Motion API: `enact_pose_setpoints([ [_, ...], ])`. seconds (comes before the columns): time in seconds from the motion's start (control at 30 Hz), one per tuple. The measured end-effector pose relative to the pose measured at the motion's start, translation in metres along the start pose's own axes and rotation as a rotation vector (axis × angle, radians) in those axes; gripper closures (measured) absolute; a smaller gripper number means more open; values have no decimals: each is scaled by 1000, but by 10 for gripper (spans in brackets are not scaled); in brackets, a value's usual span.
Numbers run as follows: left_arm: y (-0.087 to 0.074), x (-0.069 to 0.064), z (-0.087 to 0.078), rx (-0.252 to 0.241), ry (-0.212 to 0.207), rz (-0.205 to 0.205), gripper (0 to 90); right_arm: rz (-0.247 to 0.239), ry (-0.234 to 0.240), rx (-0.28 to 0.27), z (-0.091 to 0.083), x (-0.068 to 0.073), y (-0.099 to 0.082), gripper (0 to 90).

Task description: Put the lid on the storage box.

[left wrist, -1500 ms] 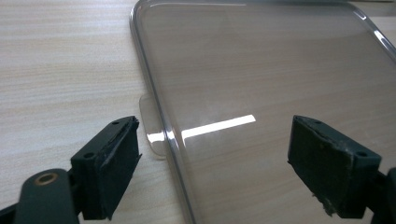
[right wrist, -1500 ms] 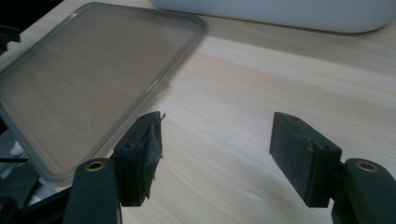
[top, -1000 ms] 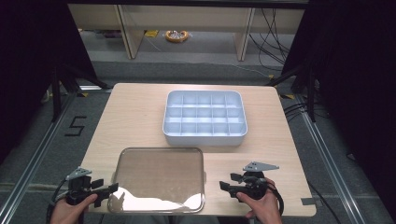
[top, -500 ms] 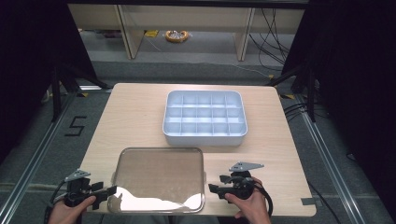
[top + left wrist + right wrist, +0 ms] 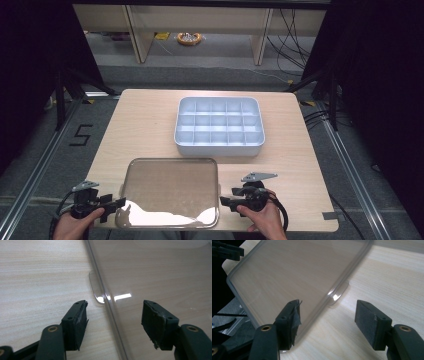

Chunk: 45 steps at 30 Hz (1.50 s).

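A clear lid (image 5: 169, 192) lies flat on the table (image 5: 140, 125), at the table's near edge, its near rim catching a bright glare. It is a rounded rectangle with a raised rim and a small clear tab on each short side: the left tab (image 5: 96, 291) shows in the left gripper view, the right tab (image 5: 339, 293) in the right gripper view.

The left gripper (image 5: 117, 202) sits just beside the lid's left edge, near its front corner, held by the person's left hand (image 5: 75, 225). In the left gripper view (image 5: 115, 321) its jaws stand wide apart with nothing between the pads; the lid's rim runs up through the gap, and the tab lies a little beyond the jaw tips, untouched.

The right gripper (image 5: 226, 201) is just beside the lid's right edge, held by the right hand (image 5: 262, 217), with its grey plate on top. In the right gripper view (image 5: 328, 320) its jaws are likewise wide open and hold nothing; the lid's rim passes between them and the tab lies just ahead, untouched.

Beyond the lid, well apart from it toward the far side of the table, stands a pale blue tray (image 5: 219, 147) divided into many small compartments, all of which look empty.
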<state>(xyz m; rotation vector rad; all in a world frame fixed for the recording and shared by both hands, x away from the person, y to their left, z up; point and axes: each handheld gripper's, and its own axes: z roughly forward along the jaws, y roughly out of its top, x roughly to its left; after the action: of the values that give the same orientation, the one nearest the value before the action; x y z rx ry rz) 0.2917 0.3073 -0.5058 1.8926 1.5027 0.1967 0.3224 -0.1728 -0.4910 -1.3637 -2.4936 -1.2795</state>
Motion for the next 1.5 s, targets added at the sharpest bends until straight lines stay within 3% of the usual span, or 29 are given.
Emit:
enact_pose_setpoints([
  [0.23, 6, 1, 7, 13, -13, -5, 408, 57, -3, 14, 6, -6, 2, 400],
  [0.3, 8, 1, 9, 9, -21, -7, 430, 89, 24, 8, 9, -9, 4, 410],
  [0.47, 10, -1, 11, 18, -16, 17, 463, 140, 28, 4, 15, -11, 7, 416],
  [0.57, 10, -3, 12, 18, -14, 25, 500, 180, 53, 3, 19, -13, 9, 417],
  [0.63, 10, -6, 13, 20, -24, 33, 520, 206, 39, 1, 23, -13, 10, 424],
  [0.67, 9, -8, 14, 19, -30, 39, 529, 245, 35, 8, 25, -11, 11, 427],
  [0.73, 10, -14, 16, 31, -30, 59, 528, 254, 20, 2, 26, -12, 12, 431],
  [0.8, 9, -23, 20, 32, -61, 75, 544, 265, -5, 5, 26, -16, 12, 437],
  [0.87, 10, -27, 21, 40, -47, 94, 535, 278, -13, 5, 25, -16, 12, 435],
  [0.97, 10, -30, 22, 37, -37, 116, 535, 324, -16, -18, 24, -20, 8, 427],
  [1.0, 10, -30, 22, 35, -38, 113, 539, 363, -9, -47, 24, -22, 5, 441],
  [1.17, 9, -28, 22, 35, -47, 109, 548, 401, -6, -80, 24, -19, 1, 407],
  [1.27, 9, -29, 21, 37, -26, 122, 557, 466, -5, -106, 24, -18, -1, 406],
  [1.3, 9, -30, 21, 39, -29, 120, 557, 496, -13, -90, 22, -17, -2, 416],
  [1.33, 9, -30, 21, 40, -25, 124, 559, 542, 12, -89, 21, -15, -1, 425],
  [1.37, 8, -30, 21, 40, -23, 124, 559, 537, 33, -98, 20, -17, -3, 431],
  [1.47, 8, -29, 21, 38, -25, 121, 559, 550, 30, -108, 20, -19, -5, 463],
  [1.5, 8, -29, 21, 37, -25, 121, 559, 608, 52, -100, 20, -16, -5, 488],
])
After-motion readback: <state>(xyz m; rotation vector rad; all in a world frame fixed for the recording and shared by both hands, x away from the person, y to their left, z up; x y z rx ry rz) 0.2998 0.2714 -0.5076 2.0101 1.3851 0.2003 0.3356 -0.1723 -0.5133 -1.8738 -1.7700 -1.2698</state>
